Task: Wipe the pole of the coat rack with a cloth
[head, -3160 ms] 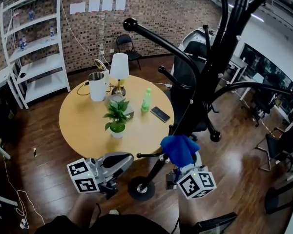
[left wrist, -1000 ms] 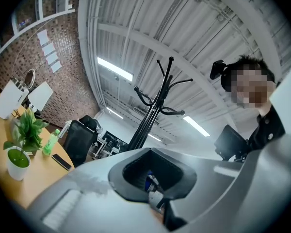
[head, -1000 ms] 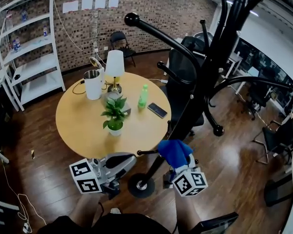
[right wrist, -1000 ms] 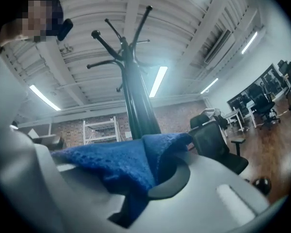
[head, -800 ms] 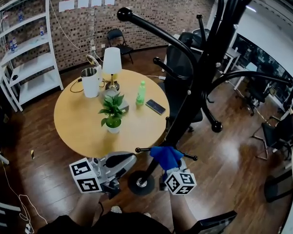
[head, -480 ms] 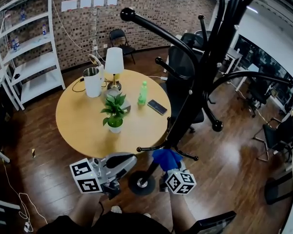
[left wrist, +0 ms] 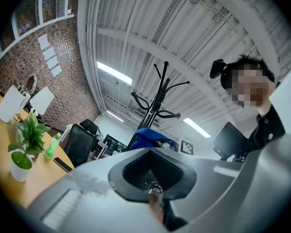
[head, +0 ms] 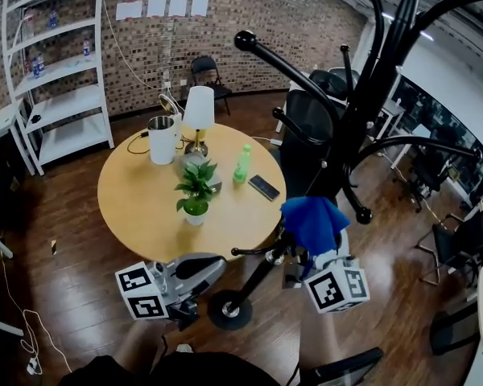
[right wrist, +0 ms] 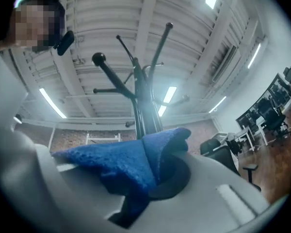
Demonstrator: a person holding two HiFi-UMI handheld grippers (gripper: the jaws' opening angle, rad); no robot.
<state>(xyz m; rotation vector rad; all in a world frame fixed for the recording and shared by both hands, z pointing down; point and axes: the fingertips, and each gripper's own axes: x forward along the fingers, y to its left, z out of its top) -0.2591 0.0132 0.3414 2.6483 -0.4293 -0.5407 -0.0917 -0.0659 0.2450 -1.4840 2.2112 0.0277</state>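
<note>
The black coat rack pole [head: 338,155] rises slantwise from its round base [head: 228,310] to curved hooks overhead. My right gripper [head: 307,252] is shut on a blue cloth [head: 314,222], which lies against the lower pole, above a short side peg [head: 249,252]. In the right gripper view the cloth [right wrist: 131,164] drapes over the jaws of that gripper [right wrist: 145,178], with the pole [right wrist: 143,113] right behind it. My left gripper [head: 212,264] hangs low to the left of the base, shut and holding nothing. The left gripper view shows the rack [left wrist: 157,96] and the cloth [left wrist: 153,136] beyond its gripper [left wrist: 153,191].
A round wooden table [head: 137,207] stands just behind the rack with a potted plant [head: 196,193], lamp [head: 198,111], kettle [head: 161,139], green bottle [head: 241,165] and phone [head: 264,187]. A white shelf [head: 56,79] stands at the back left. Office chairs [head: 310,127] are on the right.
My right gripper slid down the pole with the cloth, then rose up and to the right along it. The left gripper has stayed put.
</note>
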